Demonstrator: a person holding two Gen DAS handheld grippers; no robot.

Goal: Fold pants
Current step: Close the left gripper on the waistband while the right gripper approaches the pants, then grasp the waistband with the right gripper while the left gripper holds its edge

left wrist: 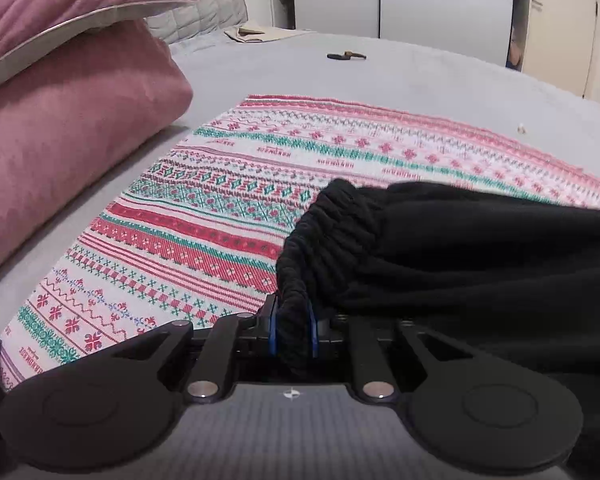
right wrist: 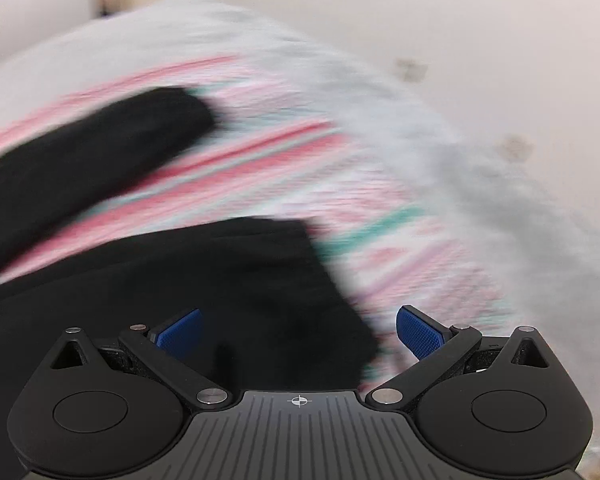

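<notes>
Motion blur smears the right wrist view, where the right gripper [right wrist: 299, 330] gapes over black pants [left wrist: 460, 248] on a patterned cloth [left wrist: 204, 216]; at six o'clock, the left gripper [left wrist: 292, 320] pinches their waistband.

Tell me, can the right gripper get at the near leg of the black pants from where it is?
Probably yes. The right gripper is open, and the near leg's end of the black pants lies just ahead with nothing over it, though the view is blurred. The left gripper is shut on the waistband.
</notes>
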